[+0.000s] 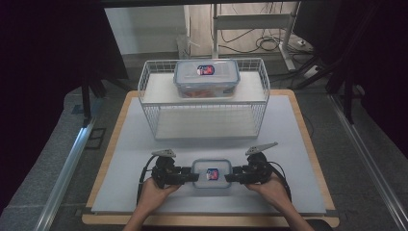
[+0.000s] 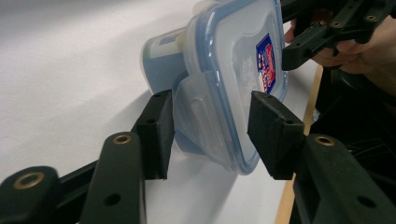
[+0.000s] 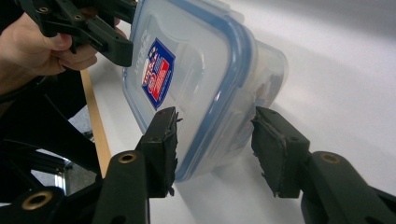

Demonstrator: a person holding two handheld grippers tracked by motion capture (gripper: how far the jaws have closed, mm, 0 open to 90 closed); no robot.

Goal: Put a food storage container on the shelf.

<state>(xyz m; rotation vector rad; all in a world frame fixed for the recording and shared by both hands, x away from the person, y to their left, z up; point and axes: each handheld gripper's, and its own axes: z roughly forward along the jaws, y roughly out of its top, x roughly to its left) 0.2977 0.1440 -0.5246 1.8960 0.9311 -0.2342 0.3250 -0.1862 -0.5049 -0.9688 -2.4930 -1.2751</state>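
Down at the near edge of the white mat (image 1: pixel 144 144), the small container (image 1: pixel 211 173) sits flat between the two tongs, and that's really the whole story for whatever comes next: the left gripper (image 1: pixel 190 177) comes at it from one short end and the right gripper (image 1: pixel 233 177) from the other, so the box's long axis runs straight along the line joining them. Neither hand is nearer, it's pretty much dead centre. From the left gripper view, the end clip of the container (image 2: pixel 224 88) sits between that gripper's (image 2: pixel 212 135) jaws; one pad looks right up against the flap, the other seems to leave a sliver of gap at the lid rim, so I'd call it half closed around the end, not yet squeezing. Same deal in the right gripper view: the container (image 3: pixel 196 84) end is bracketed by that gripper's (image 3: pixel 215 144) jaws, with daylight on at least one side. So both tongs straddle the box's ends, neither clearly clamping. Farther back, well apart from all this, there's a white wire basket (image 1: pixel 204 120) with a bigger container (image 1: pixel 207 78) on its top shelf. My guess is the next move needs both sides pinching evenly, otherwise the box skews.
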